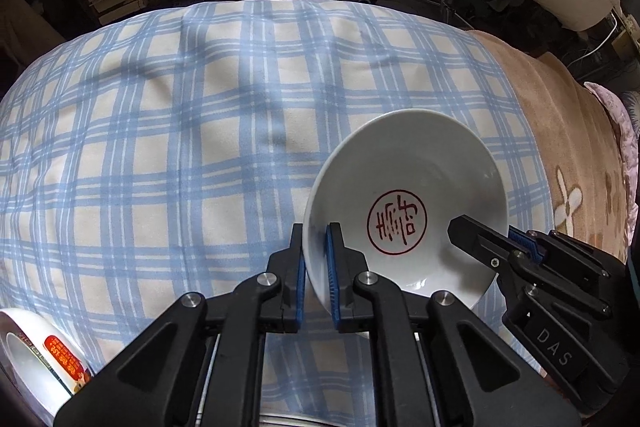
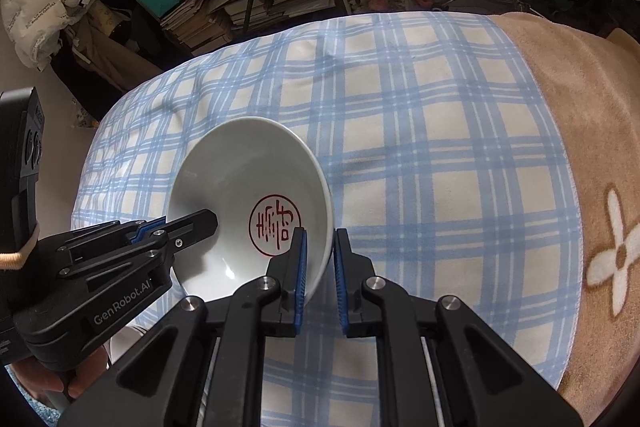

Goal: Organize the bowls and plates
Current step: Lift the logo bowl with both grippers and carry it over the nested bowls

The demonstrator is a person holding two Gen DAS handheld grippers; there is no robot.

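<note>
Down at the far left of the left wrist view, a second white bowl (image 1: 38,359) with a red and yellow label lies on its side at the edge of the blue-and-cream plaid blanket (image 1: 180,147). Further right in that view, the left claw (image 1: 316,243) is clenched on the near-left rim of the white bowl (image 1: 404,187), one blue pad on the outside wall and one on the inside. The bowl is tilted, its mouth turned toward the cameras, and a red seal mark (image 1: 397,221) shows on its inner bottom. To the right of the mark, the right claw (image 1: 486,239) reaches in, with one black finger lying inside the bowl.

From the right wrist view, the left claw (image 2: 176,229) enters from the left with a finger inside the bowl (image 2: 240,171). The right claw (image 2: 320,245) straddles the bowl's right rim: its left pad sits against the inner wall, while the right pad stands just off the outer wall with a narrow gap, so the grip looks released. At the far right lies a tan blanket (image 2: 600,147) with a white flower pattern, beside the plaid one (image 2: 420,107).
</note>
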